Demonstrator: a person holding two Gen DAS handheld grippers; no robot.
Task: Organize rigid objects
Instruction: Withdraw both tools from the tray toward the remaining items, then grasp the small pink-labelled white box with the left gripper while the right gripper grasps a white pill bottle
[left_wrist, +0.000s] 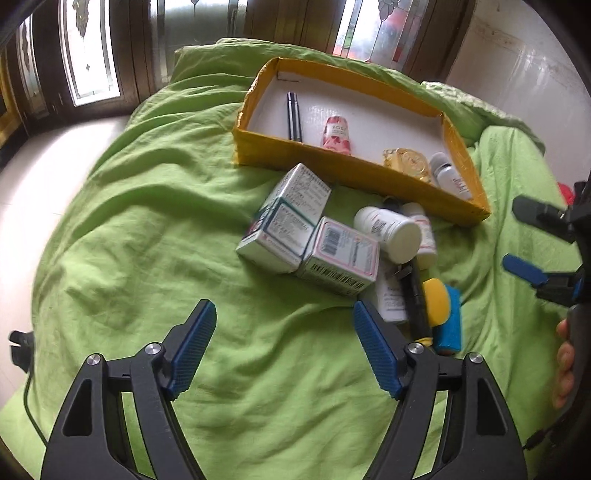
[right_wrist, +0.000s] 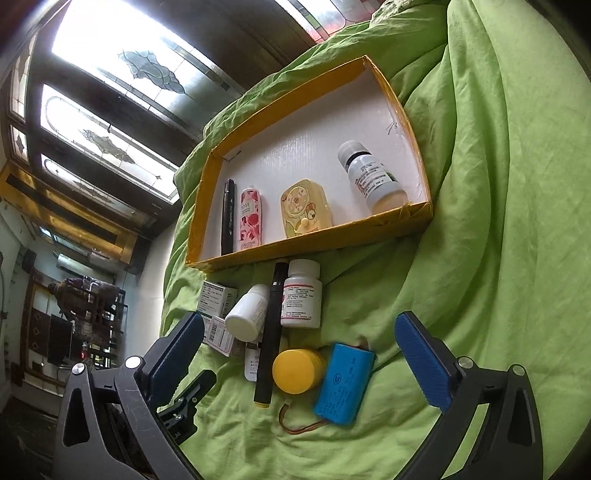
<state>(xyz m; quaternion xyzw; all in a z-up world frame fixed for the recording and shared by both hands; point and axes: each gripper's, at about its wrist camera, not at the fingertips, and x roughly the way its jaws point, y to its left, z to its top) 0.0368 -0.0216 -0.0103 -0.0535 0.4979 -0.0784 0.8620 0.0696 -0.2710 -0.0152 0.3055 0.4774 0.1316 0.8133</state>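
Both claws, the left gripper (left_wrist: 284, 347) and the right gripper (right_wrist: 299, 354), stand apart and empty. The loose pile (left_wrist: 332, 240) lies at twelve o'clock, just short of the yellow tray (left_wrist: 354, 173). The soft green bedding (left_wrist: 147, 221) could let a round bottle (left_wrist: 388, 229) roll from a grasp.

Cartons (left_wrist: 306, 236) and bottles (left_wrist: 391, 232) lie before the yellow tray (left_wrist: 332, 162).

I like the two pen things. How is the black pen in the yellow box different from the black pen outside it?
The pen in the box lies inside the yellow box, on its white floor beside the rose tube; the pen outside lies on the green sheet among bottles. The outside pen has a yellow end; none shows on the boxed one. The outside pen looks longer. Both are black, slim and lying flat.
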